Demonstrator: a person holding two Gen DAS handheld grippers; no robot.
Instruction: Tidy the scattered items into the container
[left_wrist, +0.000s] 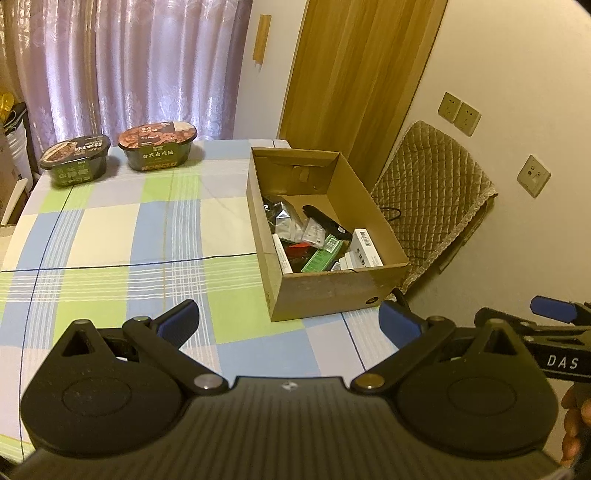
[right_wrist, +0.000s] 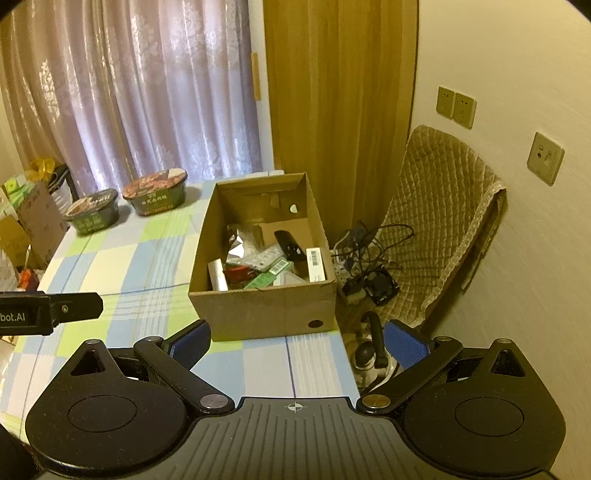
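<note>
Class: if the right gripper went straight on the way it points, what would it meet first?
Probably the cardboard box: its near wall stands just ahead of the open right gripper, slightly left of centre. Only bare tablecloth lies between, though depth is uncertain.

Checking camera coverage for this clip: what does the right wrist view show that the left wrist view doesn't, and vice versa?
Only the right wrist view: a kettle and a power strip with tangled cables on the floor beside the table, and cardboard boxes at far left. Only the left wrist view: a person's fingers. Both: the cardboard box of items and two instant-food bowls on the checked tablecloth.
</note>
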